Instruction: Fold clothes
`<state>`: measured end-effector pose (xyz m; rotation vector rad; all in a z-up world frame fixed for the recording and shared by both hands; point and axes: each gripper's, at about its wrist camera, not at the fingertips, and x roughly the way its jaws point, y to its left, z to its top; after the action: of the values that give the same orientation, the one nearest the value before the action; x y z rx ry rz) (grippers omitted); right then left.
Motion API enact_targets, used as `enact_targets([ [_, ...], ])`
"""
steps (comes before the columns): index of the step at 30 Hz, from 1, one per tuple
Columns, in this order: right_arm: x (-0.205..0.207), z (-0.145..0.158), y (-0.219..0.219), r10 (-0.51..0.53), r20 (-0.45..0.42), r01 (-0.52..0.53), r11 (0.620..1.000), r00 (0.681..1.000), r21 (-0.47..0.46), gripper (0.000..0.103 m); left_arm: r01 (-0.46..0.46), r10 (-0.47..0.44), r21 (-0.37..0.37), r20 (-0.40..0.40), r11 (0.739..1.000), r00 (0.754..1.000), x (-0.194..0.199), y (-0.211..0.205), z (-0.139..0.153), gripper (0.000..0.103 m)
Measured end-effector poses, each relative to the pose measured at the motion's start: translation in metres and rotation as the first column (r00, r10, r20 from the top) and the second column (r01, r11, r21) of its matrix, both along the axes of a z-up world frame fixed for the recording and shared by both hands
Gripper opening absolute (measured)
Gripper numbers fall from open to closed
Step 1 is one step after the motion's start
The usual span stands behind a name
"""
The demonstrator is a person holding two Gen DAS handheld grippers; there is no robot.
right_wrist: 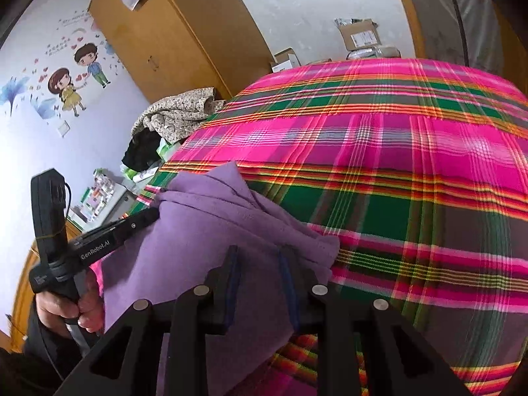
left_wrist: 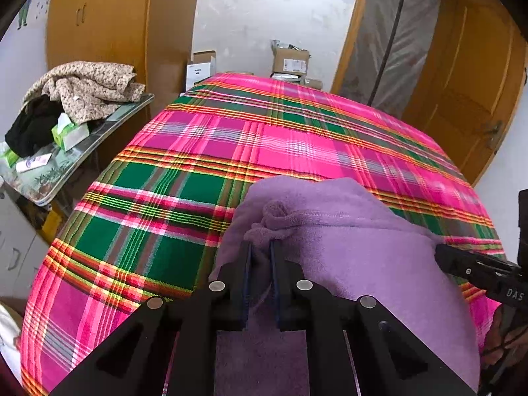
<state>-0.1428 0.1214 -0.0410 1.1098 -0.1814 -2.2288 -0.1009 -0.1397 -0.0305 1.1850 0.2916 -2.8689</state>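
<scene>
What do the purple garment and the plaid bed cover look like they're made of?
Purple garment: probably fleece, matte and fuzzy, with a soft nap and a stitched hem. Pink-and-green plaid bed cover: seemingly a woven cloth, flat, with thread-like stripes and a slight sheen; the fibre can't be told.

You are looking at open plaid bedcover [left_wrist: 198, 151] stretching ahead and left of the purple garment [left_wrist: 346, 247]; the side table [left_wrist: 99, 138] piled with clothes [left_wrist: 89, 89] is crowding the bed's left edge.

Purple fleece garment [left_wrist: 346, 247] bunched on plaid bedspread [left_wrist: 184, 151].
</scene>
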Motion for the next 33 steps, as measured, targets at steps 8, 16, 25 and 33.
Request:
enact_targets([
  [8,0.001,0.0,-0.001,0.001,-0.015,-0.001,1.0,1.0,0.004,0.025,-0.004,0.004,-0.03,-0.004,1.0,1.0,-0.001,0.003,-0.001,0.012],
  [16,-0.001,-0.001,0.001,0.016,-0.009,-0.016,1.0,1.0,-0.013,0.025,-0.02,0.02,-0.06,0.008,0.998,1.0,0.0,0.008,0.003,0.013],
  [25,0.006,0.015,-0.002,0.003,-0.038,-0.003,1.0,0.999,0.014,0.026,-0.045,0.043,-0.089,-0.017,0.995,0.999,0.008,0.011,0.018,0.013],
  [33,0.009,0.029,-0.015,0.037,-0.091,-0.035,0.999,0.995,0.018,0.026,-0.05,0.047,-0.099,-0.031,0.994,0.998,0.009,0.011,0.024,0.013],
])
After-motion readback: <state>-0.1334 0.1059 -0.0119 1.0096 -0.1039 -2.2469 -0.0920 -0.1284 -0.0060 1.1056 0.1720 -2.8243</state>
